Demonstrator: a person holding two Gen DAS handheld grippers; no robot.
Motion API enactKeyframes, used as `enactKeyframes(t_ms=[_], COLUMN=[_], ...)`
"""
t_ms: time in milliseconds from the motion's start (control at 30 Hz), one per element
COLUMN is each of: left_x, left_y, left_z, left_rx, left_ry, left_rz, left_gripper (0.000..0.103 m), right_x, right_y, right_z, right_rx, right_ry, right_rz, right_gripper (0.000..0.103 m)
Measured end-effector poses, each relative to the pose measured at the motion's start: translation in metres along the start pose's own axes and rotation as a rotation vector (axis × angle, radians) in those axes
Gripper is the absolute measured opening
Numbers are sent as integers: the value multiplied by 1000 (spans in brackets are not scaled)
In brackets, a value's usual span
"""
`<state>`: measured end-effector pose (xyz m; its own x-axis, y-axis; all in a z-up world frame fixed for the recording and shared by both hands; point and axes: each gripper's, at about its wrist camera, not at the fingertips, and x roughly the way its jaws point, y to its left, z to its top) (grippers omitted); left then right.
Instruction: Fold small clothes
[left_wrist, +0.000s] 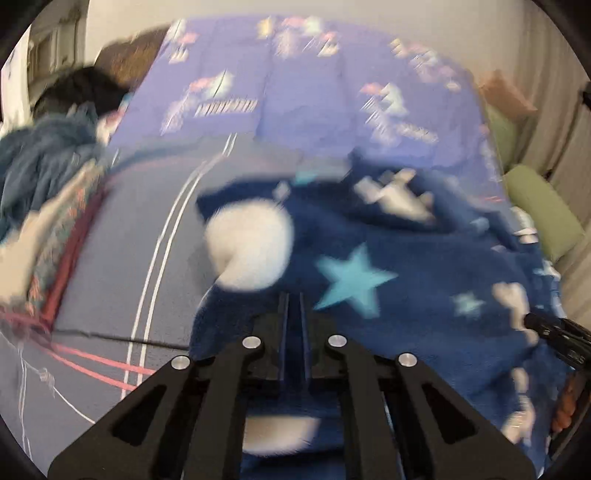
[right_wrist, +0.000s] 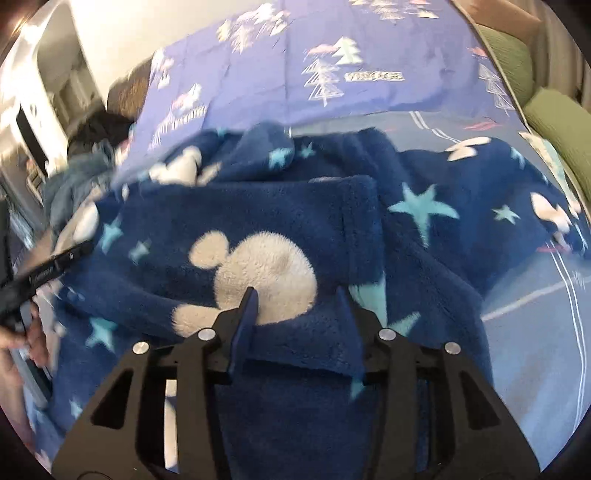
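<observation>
Fleece garment (right_wrist: 280, 221): a navy piece with stars and white mouse heads, lying rumpled on the bed, one layer doubled over itself.
Left gripper (left_wrist: 293, 306): fingers pressed together at the fleece's near edge; through the blur it seems to pinch cloth, though I can't be sure.
Right gripper (right_wrist: 295, 295): jaws spread, straddling a fold, holding nothing.
Risk: thick pile may slip from a thin pinch, or drag a lower layer along and spoil the fold.
Edges: clothes pile (left_wrist: 44, 162) crowds the left; green cushions (right_wrist: 554, 122) line the right.
Room: striped sheet (right_wrist: 535, 332) lies bare on the right.
</observation>
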<state>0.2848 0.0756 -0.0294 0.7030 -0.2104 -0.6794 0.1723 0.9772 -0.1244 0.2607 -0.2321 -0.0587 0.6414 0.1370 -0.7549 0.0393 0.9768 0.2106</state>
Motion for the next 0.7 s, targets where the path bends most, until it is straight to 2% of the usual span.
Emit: enactKeyframes(t_ms=[67,100,133,200,300,367,433,500,567,633,700], left_x=[-15,-8,2,34,19,6,-8,-20,-25,-16,0], left_y=[-5,-4,0,11,-4,-19,-44,-74,-105,-133,-156], left_z=[8,11,10,1,-3,0,7,15,14,8,1], left_rx=[14,2,-8,-7,42,39,43,97,147,161,161], left_ry=[-47,-18,22,129,63,51,61,38,21,39,75], left_rz=[-16,54,109,214,246,183,70,7,-45,-96,-125], left_gripper=[16,32,36,36,35,35,36,36,39,40,40], right_x=[-12,-12,-8,-3,-29,-49,-69,-80,-86,-81,-74], right_y=[-11,-15,-22,-35,-58,-83,-125,-178,-233,-303,-346], right_z=[2,2,1,-4,-7,-8,-7,-5,-10,-24,-37], right_rx=[42,49,55,63,153,226,328,465,626,850,985], right_ry=[-13,-5,19,54,9,-48,-107,-138,-157,-170,-190], right_rz=[52,50,43,71,94,129,97,43,27,81,124], right_gripper=[50,50,51,47,54,59,63,63,64,65,65])
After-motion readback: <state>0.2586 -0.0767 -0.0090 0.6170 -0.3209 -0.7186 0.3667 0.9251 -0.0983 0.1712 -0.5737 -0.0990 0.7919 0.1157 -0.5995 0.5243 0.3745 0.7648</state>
